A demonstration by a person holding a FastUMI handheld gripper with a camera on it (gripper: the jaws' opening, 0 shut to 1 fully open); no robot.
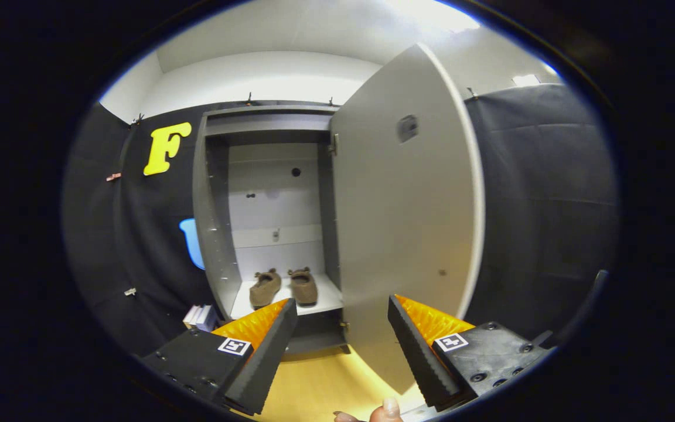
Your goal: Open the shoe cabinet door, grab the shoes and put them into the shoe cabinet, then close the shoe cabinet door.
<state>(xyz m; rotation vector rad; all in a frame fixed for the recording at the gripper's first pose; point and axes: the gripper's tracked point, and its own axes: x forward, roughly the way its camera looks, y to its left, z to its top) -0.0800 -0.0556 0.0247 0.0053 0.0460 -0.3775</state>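
Both fingers of the gripper (pixel 342 328) are held wide apart, and nothing is gripped between them. Beyond the fingertips the shoe cabinet (pixel 267 217) is seen against the black cloth wall, its door (pixel 408 234) swung far open to the right so that the inner face is turned toward the camera. The door's lower part is seen through the gap between the fingers and just ahead of the right one. A pair of brown shoes (pixel 283 287) is set side by side on the cabinet's bottom shelf (pixel 329 302), just beyond the tip of the left finger, toes pointing toward the back panel. A small stack of what may be white boxes or books (pixel 200 317) is seen on the floor beside the cabinet's left wall, though it is too small to be named with confidence. A person's fingertips (pixel 387 410) are seen below the fingers, over the pale wooden floor (pixel 314 387).
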